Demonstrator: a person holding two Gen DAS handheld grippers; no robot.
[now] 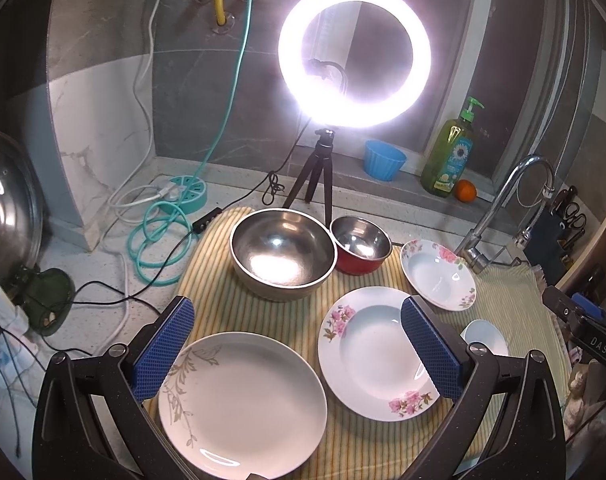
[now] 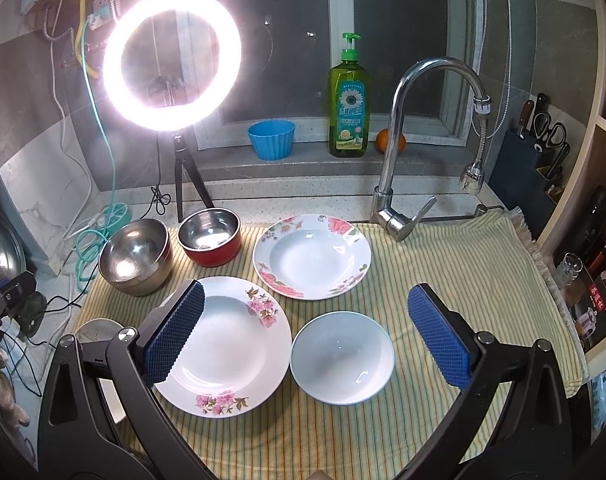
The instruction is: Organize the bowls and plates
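On a striped cloth (image 1: 223, 304) lie a leaf-pattern plate (image 1: 243, 404), a pink-flower plate (image 1: 377, 354) (image 2: 223, 344), a second flowered deep plate (image 1: 437, 274) (image 2: 312, 256), a small white bowl (image 1: 485, 336) (image 2: 342, 357), a large steel bowl (image 1: 283, 254) (image 2: 135, 256) and a red-sided steel bowl (image 1: 361, 244) (image 2: 210, 236). My left gripper (image 1: 297, 312) is open and empty above the two near plates. My right gripper (image 2: 306, 300) is open and empty above the pink-flower plate and the white bowl.
A lit ring light on a tripod (image 1: 353, 54) (image 2: 171, 58) stands behind the bowls. A faucet (image 2: 407, 152), soap bottle (image 2: 349, 100), blue cup (image 2: 271, 139) and orange (image 2: 390, 140) are at the back. Cables (image 1: 159, 240) and a pot lid (image 1: 7, 204) lie left. A knife block (image 2: 535, 152) stands right.
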